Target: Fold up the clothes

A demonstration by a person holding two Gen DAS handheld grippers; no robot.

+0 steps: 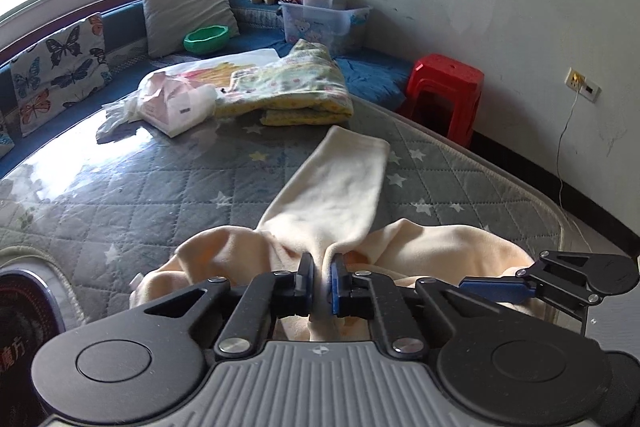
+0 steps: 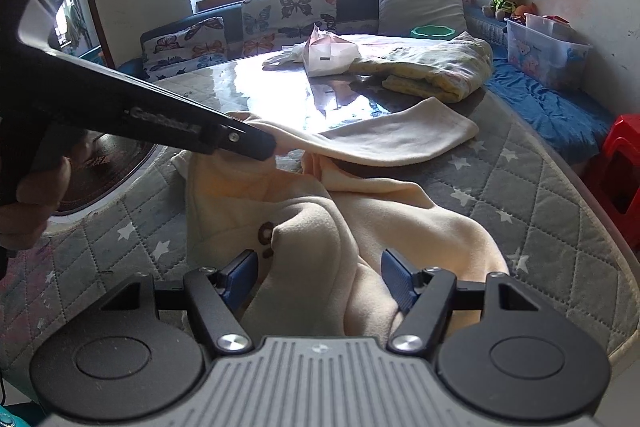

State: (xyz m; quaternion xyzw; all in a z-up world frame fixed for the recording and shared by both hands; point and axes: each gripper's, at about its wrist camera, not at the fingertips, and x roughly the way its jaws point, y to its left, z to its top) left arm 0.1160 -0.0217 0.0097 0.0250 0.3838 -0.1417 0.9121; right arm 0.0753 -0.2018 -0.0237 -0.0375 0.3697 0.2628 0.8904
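Counting what lies on the quilted star-print mattress (image 2: 560, 195): one cream garment (image 2: 400, 211), one folded floral blanket (image 1: 296, 87), and one pink-and-white plastic bag (image 1: 172, 107). Against the window wall stand two butterfly-print cushions (image 2: 288, 15) and one plain grey pillow (image 2: 420, 3); one green bowl (image 1: 206, 39) sits on the blue bench, one clear storage bin (image 1: 324, 21) stands near the corner, and one red stool (image 1: 444, 91) stands on the floor beside the bed.

The cream garment lies crumpled at the near edge of the mattress, with one sleeve (image 1: 340, 183) stretched away toward the blanket. The left gripper (image 1: 321, 281) is pressed together on the gathered base of that sleeve, fabric pinched between its two pads. In the right wrist view it reaches in from the left at a downward slant, lifting the sleeve off the mattress, the person's hand (image 2: 28, 203) wrapped around its handle. The right gripper (image 2: 320, 279) is spread wide, its blue pads (image 2: 400, 283) on either side of a raised fold of the garment without closing on it.
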